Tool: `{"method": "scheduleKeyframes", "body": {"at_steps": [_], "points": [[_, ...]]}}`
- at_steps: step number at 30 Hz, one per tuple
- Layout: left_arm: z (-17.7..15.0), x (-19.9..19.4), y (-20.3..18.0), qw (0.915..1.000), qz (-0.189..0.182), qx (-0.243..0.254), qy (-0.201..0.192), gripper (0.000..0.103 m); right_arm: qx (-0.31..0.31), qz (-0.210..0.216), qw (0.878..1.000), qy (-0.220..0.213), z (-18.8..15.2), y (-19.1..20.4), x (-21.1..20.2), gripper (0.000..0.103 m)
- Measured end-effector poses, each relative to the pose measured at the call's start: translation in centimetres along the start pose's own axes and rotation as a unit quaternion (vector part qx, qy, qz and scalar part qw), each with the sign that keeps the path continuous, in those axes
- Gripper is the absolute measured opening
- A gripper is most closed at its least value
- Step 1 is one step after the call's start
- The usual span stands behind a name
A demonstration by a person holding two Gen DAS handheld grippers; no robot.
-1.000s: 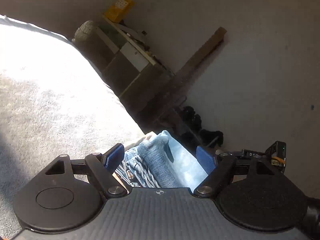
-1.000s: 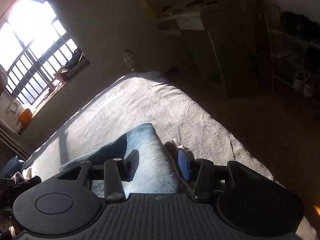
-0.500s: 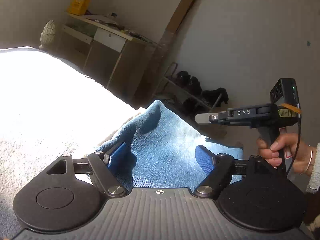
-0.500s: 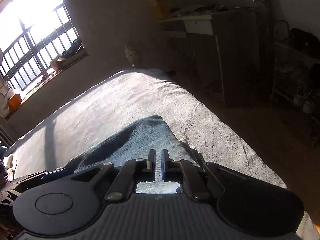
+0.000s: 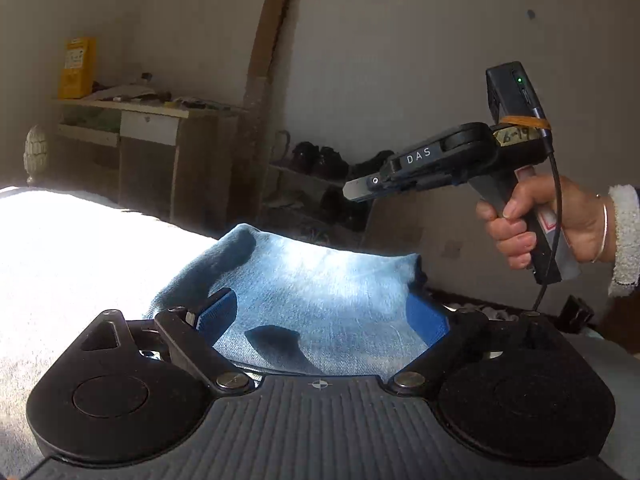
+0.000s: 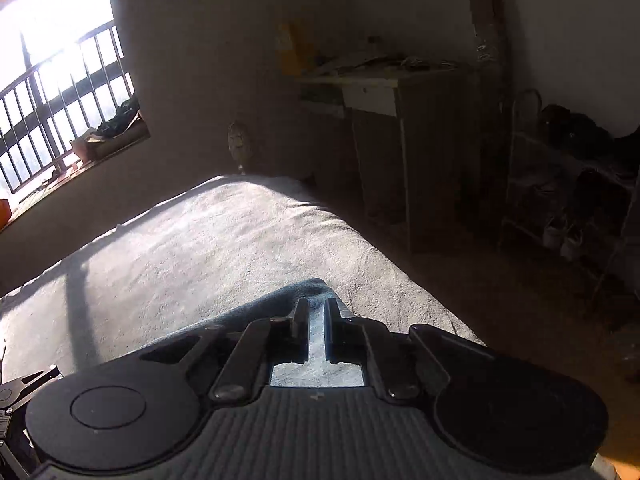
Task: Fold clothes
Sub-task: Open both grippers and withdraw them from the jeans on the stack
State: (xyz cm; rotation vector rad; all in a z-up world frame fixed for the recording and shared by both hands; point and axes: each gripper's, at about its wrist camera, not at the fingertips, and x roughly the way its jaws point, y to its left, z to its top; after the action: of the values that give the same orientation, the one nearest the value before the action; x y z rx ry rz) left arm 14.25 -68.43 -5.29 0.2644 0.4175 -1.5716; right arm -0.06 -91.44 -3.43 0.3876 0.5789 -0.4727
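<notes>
Since the earlier frame, the left gripper has rolled level and its jaws have just been opening, released above the jeans.

"DAS" is printed on the right gripper, raised clear of the denim, clenched shut on nothing. Sunlit pale-blue folded denim lies near the edge of the grey-blanketed bed; beyond it stand a desk and a shoe rack.

The bed lay open beyond the folded jeans; a cabinet and what looked like a shoe rack crowded its far side.
</notes>
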Motion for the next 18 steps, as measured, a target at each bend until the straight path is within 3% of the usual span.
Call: {"method": "scheduleKeyframes", "body": {"at_steps": [2, 4, 5, 8, 11, 13, 14, 16, 18], "points": [[-1.2, 0.9, -1.5, 0.997, 0.022, 0.069, 0.025, 0.092, -0.016, 0.008, 1.0, 0.025, -2.7, 0.2, 0.0, 0.007], [-2.3, 0.7, -2.2, 0.9938, 0.033, 0.099, 0.037, 0.092, -0.039, 0.004, 0.998, 0.053, -5.4, 0.6, 0.6, 0.007], [-2.5, 0.2, -2.2, 0.9941, 0.032, 0.095, 0.041, 0.092, -0.058, -0.007, 0.996, 0.069, -6.9, 1.0, 1.4, 0.006], [-2.2, -1.4, -1.9, 0.9966, 0.036, 0.06, 0.043, 0.092, -0.059, -0.024, 0.998, 0.026, -8.0, 2.3, -0.2, 0.007], [-2.1, -3.1, -1.0, 0.9975, 0.054, 0.025, 0.039, 0.092, -0.06, 0.017, 0.998, -0.031, -8.2, 3.8, -3.4, 0.007], [-2.3, -4.3, -0.4, 0.9969, 0.068, 0.0, 0.039, 0.092, -0.103, 0.043, 0.993, -0.044, -8.7, 5.8, -4.9, 0.009], [-2.6, -5.0, -0.1, 0.9961, 0.077, -0.015, 0.041, 0.092, -0.128, 0.05, 0.989, -0.048, -9.0, 6.7, -5.2, 0.013], [-3.3, -6.6, 0.2, 0.9942, 0.088, -0.04, 0.048, 0.092, -0.176, 0.051, 0.982, -0.046, -9.9, 9.2, -4.8, 0.038], [-3.6, -7.4, 0.5, 0.9911, 0.108, -0.059, 0.052, 0.093, -0.176, 0.05, 0.983, -0.033, -10.8, 10.9, -3.9, 0.039]]}}
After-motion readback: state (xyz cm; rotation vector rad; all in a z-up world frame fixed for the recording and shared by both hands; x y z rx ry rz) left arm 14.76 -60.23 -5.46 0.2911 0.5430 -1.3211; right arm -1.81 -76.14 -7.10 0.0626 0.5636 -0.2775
